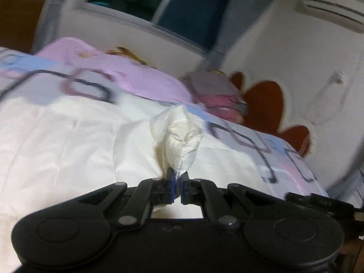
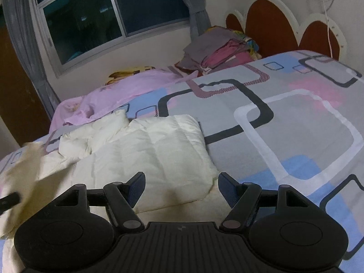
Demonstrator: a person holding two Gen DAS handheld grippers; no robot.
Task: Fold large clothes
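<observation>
A cream-white puffy garment [image 2: 150,154] lies spread on the patterned bedspread [image 2: 295,118]. My left gripper [image 1: 177,177] is shut on a bunched fold of the cream garment [image 1: 177,136] and holds it lifted above the rest of the fabric [image 1: 68,141]. My right gripper [image 2: 181,187] is open and empty, low over the near edge of the garment, with fabric lying between its fingers. A blurred raised flap of the garment [image 2: 22,170] shows at the left of the right wrist view.
A pink cloth [image 2: 109,95] lies at the far side of the bed. A pile of folded clothes [image 2: 216,50] sits by the red headboard [image 2: 268,25]. A window [image 2: 109,16] and grey curtains are behind. An air conditioner [image 1: 332,11] hangs on the wall.
</observation>
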